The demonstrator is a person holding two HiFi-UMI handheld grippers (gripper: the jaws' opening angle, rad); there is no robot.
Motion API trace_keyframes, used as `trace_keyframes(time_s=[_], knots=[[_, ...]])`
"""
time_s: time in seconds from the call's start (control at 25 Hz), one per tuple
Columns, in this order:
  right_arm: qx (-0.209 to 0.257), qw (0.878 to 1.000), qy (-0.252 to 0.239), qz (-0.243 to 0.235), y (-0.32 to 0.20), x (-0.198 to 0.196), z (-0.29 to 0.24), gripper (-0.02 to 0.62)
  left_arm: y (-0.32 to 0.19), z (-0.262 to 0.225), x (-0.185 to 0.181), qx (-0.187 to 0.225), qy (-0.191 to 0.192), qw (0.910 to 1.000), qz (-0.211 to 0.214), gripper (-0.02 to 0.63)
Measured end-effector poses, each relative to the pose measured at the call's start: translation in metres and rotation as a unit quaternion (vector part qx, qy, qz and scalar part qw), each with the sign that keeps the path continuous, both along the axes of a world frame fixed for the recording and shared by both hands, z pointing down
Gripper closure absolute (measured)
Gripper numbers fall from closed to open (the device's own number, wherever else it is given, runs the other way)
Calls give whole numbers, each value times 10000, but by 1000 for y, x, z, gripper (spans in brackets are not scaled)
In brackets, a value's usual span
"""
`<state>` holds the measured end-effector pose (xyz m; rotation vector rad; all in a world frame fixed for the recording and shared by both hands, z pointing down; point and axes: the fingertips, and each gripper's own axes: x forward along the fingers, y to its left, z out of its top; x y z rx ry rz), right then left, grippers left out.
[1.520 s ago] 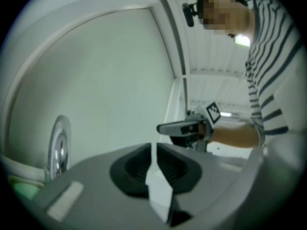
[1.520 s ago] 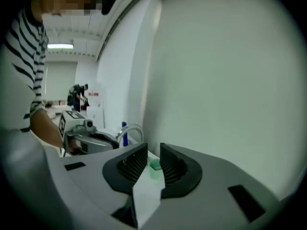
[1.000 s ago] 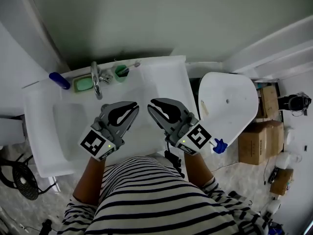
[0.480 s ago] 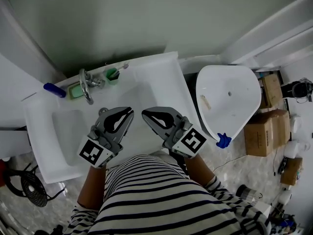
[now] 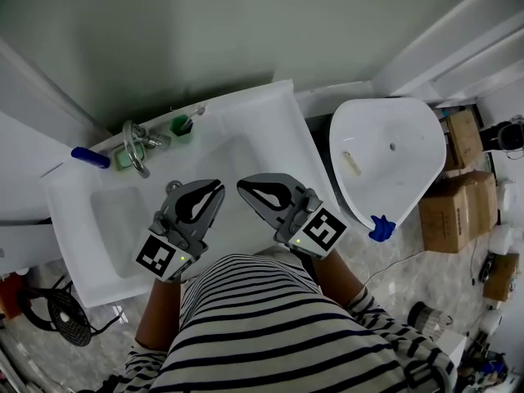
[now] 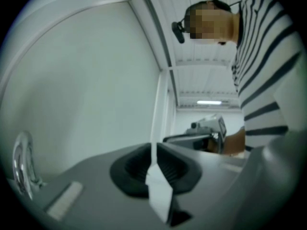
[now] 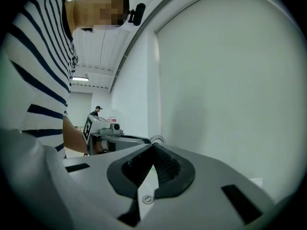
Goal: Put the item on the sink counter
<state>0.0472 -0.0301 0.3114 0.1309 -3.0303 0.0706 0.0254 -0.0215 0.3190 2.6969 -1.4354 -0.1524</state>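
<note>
White sink counter (image 5: 264,125), left gripper (image 5: 218,188), right gripper (image 5: 241,188), jaws together, empty

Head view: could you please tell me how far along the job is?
Done, seemingly: a blue cylinder, green soap dish and green cup sit on the white sink counter. In hand: nothing; left gripper and right gripper jaws shut, empty. Left: unclear, possibly nothing.

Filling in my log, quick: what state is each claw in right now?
Left claw: closed, holding nothing.
Right claw: closed, holding nothing.
</note>
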Motion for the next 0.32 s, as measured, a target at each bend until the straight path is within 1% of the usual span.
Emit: trace_keyframes(time_s=[0.32], knots=[[44, 9999, 90, -65, -11, 16, 10, 588, -10, 3, 22, -133, -54, 9999, 43, 588]])
